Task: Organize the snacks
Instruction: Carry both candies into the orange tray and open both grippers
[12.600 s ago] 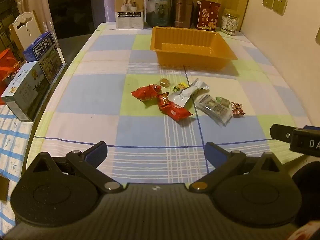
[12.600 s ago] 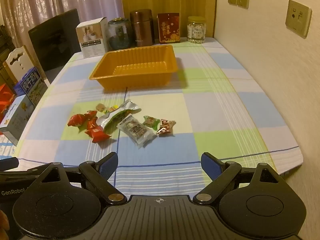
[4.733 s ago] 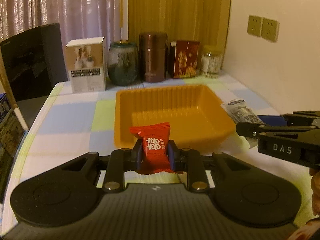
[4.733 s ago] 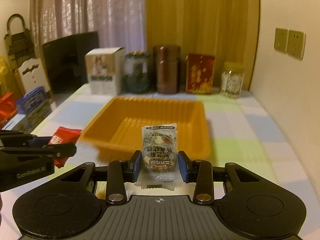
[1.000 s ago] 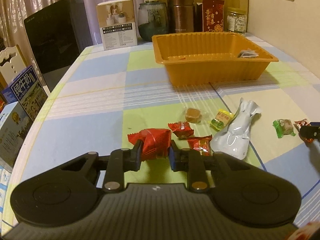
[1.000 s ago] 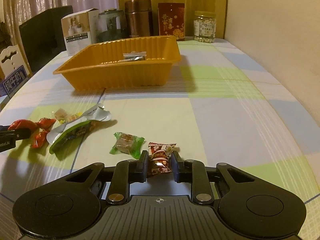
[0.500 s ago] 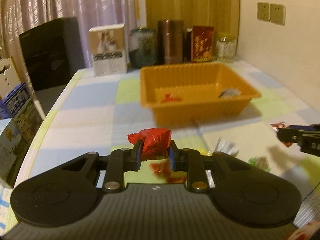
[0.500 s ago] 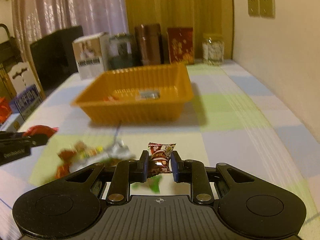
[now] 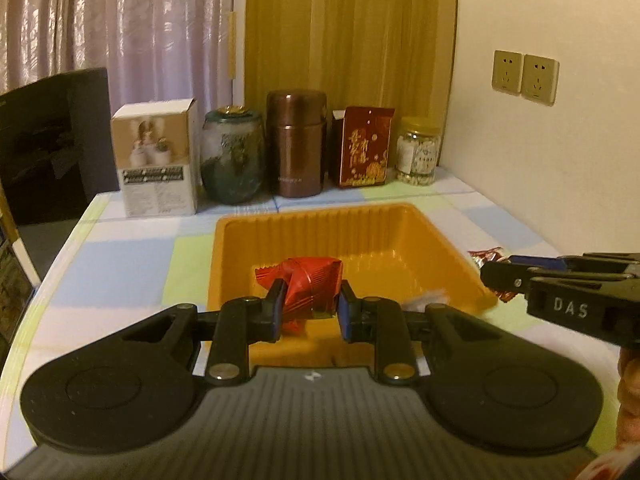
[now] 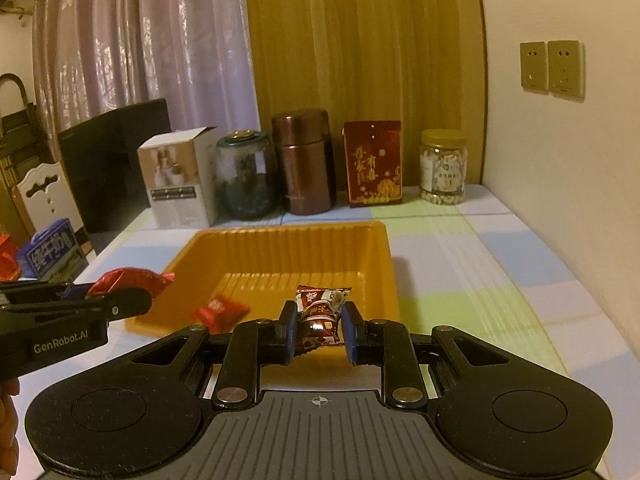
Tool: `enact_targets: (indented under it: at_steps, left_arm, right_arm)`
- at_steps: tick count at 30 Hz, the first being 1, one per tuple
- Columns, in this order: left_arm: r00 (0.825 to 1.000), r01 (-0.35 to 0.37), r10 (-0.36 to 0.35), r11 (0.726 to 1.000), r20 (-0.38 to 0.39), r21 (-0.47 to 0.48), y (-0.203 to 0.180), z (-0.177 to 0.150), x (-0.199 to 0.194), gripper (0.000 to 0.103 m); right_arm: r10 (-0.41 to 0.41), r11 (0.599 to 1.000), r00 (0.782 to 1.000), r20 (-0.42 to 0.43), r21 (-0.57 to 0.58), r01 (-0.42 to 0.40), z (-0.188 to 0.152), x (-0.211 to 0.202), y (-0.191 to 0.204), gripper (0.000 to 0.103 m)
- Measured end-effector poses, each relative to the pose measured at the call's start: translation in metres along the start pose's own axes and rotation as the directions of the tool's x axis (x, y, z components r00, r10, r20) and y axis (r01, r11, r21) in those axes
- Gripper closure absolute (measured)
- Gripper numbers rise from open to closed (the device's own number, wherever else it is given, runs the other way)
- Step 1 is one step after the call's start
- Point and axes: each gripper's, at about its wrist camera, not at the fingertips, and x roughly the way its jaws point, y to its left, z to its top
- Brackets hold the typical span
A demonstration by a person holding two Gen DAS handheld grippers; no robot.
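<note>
Left gripper pinches crinkled red foil candy above ribbed tray.

Both hand-held grippers are now lifting off the desk toward the orange tray. Left hand-held gripper is carrying the red foil candy, picked from the pile, over the tray's near edge. Right hand-held gripper is carrying the brown-and-white wrapped candy likewise. Red packet is already lying inside the tray.
</note>
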Motion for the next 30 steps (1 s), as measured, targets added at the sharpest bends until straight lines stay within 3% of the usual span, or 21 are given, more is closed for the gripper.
enact_targets:
  at_steps: [5, 13, 17, 22, 25, 30]
  left_arm:
    - [1.000, -0.007, 0.007, 1.000, 0.017, 0.016, -0.001, 0.012, 0.031, 0.079]
    - [0.999, 0.002, -0.001, 0.999, -0.036, 0.041, -0.002, 0.002, 0.066, 0.079]
    - [1.000, -0.003, 0.005, 0.999, -0.031, 0.050, -0.002, -0.001, 0.072, 0.065]
    - [0.999, -0.019, 0.021, 0.999, -0.034, 0.047, 0.002, -0.003, 0.071, 0.059]
    - [0.999, -0.027, 0.028, 0.998, -0.021, 0.049, 0.005, -0.002, 0.065, 0.056]
    - [0.999, -0.041, 0.041, 0.998, 0.002, 0.047, 0.009, -0.001, 0.049, 0.046]
  right_arm:
    - [-0.004, 0.999, 1.000, -0.006, 0.037, 0.004, 0.012, 0.027, -0.015, 0.079]
    - [-0.012, 0.998, 1.000, -0.025, 0.069, 0.014, 0.017, 0.057, -0.029, 0.079]
    - [0.015, 0.996, 1.000, -0.020, 0.094, -0.013, 0.015, 0.067, -0.033, 0.079]
    - [0.023, 0.993, 1.000, -0.022, 0.114, -0.020, 0.015, 0.068, -0.037, 0.075]
    - [0.021, 0.992, 1.000, -0.001, 0.127, -0.021, 0.018, 0.061, -0.040, 0.067]
    - [0.009, 0.992, 0.999, 0.039, 0.122, -0.014, 0.022, 0.044, -0.040, 0.061]
